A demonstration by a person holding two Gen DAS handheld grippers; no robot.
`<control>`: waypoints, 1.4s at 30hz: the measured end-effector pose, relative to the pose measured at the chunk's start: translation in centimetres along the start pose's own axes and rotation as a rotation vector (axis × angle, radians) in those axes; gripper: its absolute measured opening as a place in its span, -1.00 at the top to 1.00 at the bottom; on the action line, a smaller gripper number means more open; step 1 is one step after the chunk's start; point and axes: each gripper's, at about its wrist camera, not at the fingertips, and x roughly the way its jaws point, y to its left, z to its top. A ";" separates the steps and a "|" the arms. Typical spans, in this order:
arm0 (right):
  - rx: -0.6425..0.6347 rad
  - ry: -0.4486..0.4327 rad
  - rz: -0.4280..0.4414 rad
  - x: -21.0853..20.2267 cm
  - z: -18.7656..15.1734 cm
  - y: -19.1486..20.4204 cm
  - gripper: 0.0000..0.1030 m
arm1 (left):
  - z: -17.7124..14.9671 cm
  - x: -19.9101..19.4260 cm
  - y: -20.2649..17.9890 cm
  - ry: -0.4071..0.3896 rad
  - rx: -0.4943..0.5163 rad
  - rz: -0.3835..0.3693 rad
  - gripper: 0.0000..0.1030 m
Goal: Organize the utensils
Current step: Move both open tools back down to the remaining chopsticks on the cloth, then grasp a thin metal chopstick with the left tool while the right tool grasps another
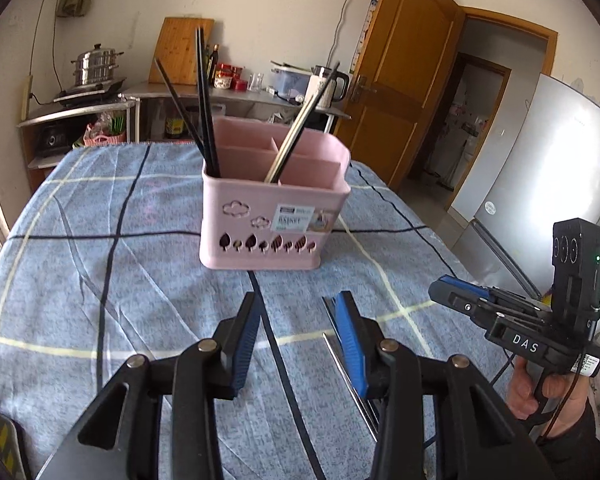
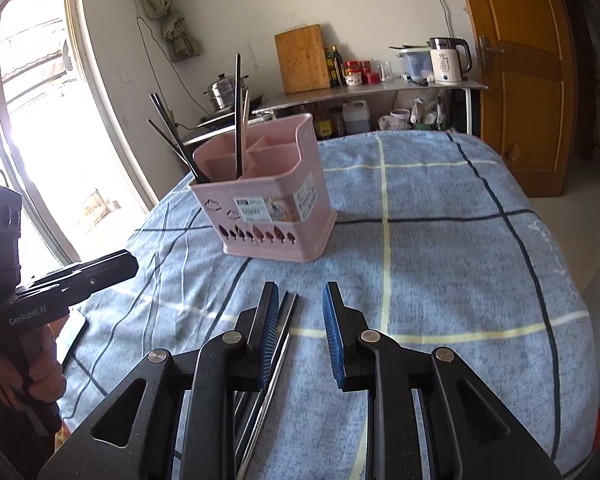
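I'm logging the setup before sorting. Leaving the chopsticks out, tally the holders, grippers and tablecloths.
pink holder: 1
grippers: 2 (left gripper, right gripper)
tablecloth: 1
Total: 4

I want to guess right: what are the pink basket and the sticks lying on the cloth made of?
The pink utensil holder looks like matte moulded plastic: thin even walls, cut-out leaf shapes. The chopsticks on the cloth look like polished metal, probably steel, since they shine silver along their length.
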 end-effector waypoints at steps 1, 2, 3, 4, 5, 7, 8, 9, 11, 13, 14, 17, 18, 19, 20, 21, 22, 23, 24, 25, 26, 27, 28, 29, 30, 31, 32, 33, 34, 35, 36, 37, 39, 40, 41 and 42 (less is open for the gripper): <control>0.001 0.024 0.000 0.6 -0.5 0.0 0.54 | -0.7 0.8 -0.2 0.025 -0.006 -0.003 0.20; 0.000 0.045 0.000 1.2 -0.9 0.0 0.54 | -1.1 1.4 -0.3 0.043 -0.008 -0.003 0.20; -0.001 0.064 -0.001 1.7 -1.4 0.0 0.54 | -1.5 2.0 -0.3 0.060 -0.009 -0.003 0.21; -0.004 0.084 -0.001 2.2 -1.9 0.0 0.54 | -1.9 2.5 -0.5 0.078 -0.013 -0.004 0.21; -0.008 0.105 -0.002 2.7 -2.3 0.1 0.54 | -2.2 3.1 -0.5 0.095 -0.016 -0.008 0.21; -0.015 0.139 -0.007 3.6 -3.1 0.3 0.54 | -2.8 3.8 -0.7 0.121 -0.017 -0.011 0.21; -0.018 0.150 -0.004 3.9 -3.4 0.3 0.54 | -3.1 4.2 -0.9 0.133 -0.017 -0.008 0.21; -0.020 0.160 -0.002 4.2 -3.6 0.4 0.54 | -3.2 4.5 -1.0 0.144 -0.017 -0.003 0.21; -0.025 0.177 -0.007 4.7 -4.0 0.6 0.54 | -3.5 5.2 -1.1 0.163 -0.019 0.006 0.21; -0.030 0.185 -0.006 5.0 -4.2 0.9 0.54 | -3.6 5.9 -1.1 0.178 -0.022 0.010 0.21; -0.032 0.189 -0.006 5.1 -4.1 1.0 0.54 | -3.7 6.0 -1.2 0.184 -0.023 0.011 0.21; -0.039 0.202 -0.012 5.6 -4.2 1.2 0.54 | -4.0 6.6 -1.5 0.199 -0.018 0.020 0.21; -0.043 0.209 -0.017 5.7 -4.3 1.3 0.54 | -4.1 6.8 -1.5 0.205 -0.016 0.025 0.21; -0.047 0.214 -0.021 5.9 -4.4 1.4 0.54 | -4.0 7.1 -1.6 0.212 -0.015 0.029 0.21; -0.053 0.216 -0.027 5.9 -4.5 1.5 0.54 | -4.1 7.3 -1.5 0.216 -0.014 0.033 0.21; -0.058 0.212 -0.030 5.9 -4.5 1.5 0.54 | -4.2 7.3 -1.5 0.219 -0.013 0.035 0.21; -0.060 0.211 -0.032 5.9 -4.5 1.5 0.54 | -4.2 7.4 -1.5 0.221 -0.014 0.038 0.21; -0.060 0.211 -0.032 5.9 -4.5 1.5 0.54 | -4.3 7.5 -1.4 0.223 -0.016 0.040 0.21; -0.061 0.211 -0.033 5.9 -4.5 1.5 0.54 | -4.3 7.5 -1.4 0.225 -0.018 0.042 0.21; -0.063 0.211 -0.034 5.9 -4.5 1.5 0.54 | -4.3 7.6 -1.3 0.228 -0.018 0.043 0.21; -0.066 0.210 -0.036 5.9 -4.6 1.5 0.54 | -4.4 7.5 -1.3 0.229 -0.018 0.044 0.21; -0.070 0.210 -0.040 5.9 -4.6 1.6 0.54 | -4.4 7.5 -1.3 0.231 -0.017 0.045 0.21; -0.074 0.210 -0.045 5.8 -4.6 1.6 0.54 | -4.4 7.5 -1.4 0.233 -0.015 0.046 0.21; -0.077 0.213 -0.051 5.8 -4.7 1.7 0.55 | -4.5 7.6 -1.5 0.233 -0.013 0.045 0.21; -0.081 0.211 -0.054 5.8 -4.7 1.7 0.55 | -4.4 7.6 -1.5 0.233 -0.013 0.044 0.21; -0.085 0.211 -0.058 5.7 -4.8 1.8 0.55 | -4.4 7.7 -1.6 0.233 -0.013 0.044 0.21; -0.087 0.212 -0.062 5.7 -4.8 1.9 0.55 | -4.4 7.7 -1.7 0.233 -0.012 0.044 0.21; -0.090 0.213 -0.067 5.7 -4.9 1.9 0.55 | -4.4 7.8 -1.8 0.234 -0.011 0.043 0.21; -0.095 0.213 -0.072 5.7 -4.9 2.0 0.55 | -4.3 7.8 -1.8 0.238 -0.009 0.044 0.21; -0.100 0.214 -0.077 5.6 -4.9 2.1 0.55 | -4.3 7.9 -2.0 0.242 -0.006 0.045 0.21; -0.106 0.214 -0.081 5.6 -5.0 2.1 0.55 | -4.4 8.0 -2.2 0.245 0.001 0.047 0.21; -0.113 0.215 -0.087 5.6 -5.0 2.1 0.56 | -4.3 8.2 -2.5 0.246 0.009 0.051 0.21; -0.116 0.216 -0.095 5.5 -5.0 2.1 0.58 | -4.2 8.5 -2.8 0.249 0.018 0.055 0.21; -0.115 0.217 -0.095 5.5 -5.0 2.0 0.59 | -4.2 8.6 -3.0 0.250 0.019 0.056 0.21; -0.112 0.217 -0.094 5.4 -5.0 1.9 0.60 | -4.1 8.7 -3.0 0.249 0.020 0.056 0.21; -0.108 0.216 -0.094 5.4 -5.0 1.7 0.60 | -4.1 8.8 -3.1 0.250 0.020 0.057 0.21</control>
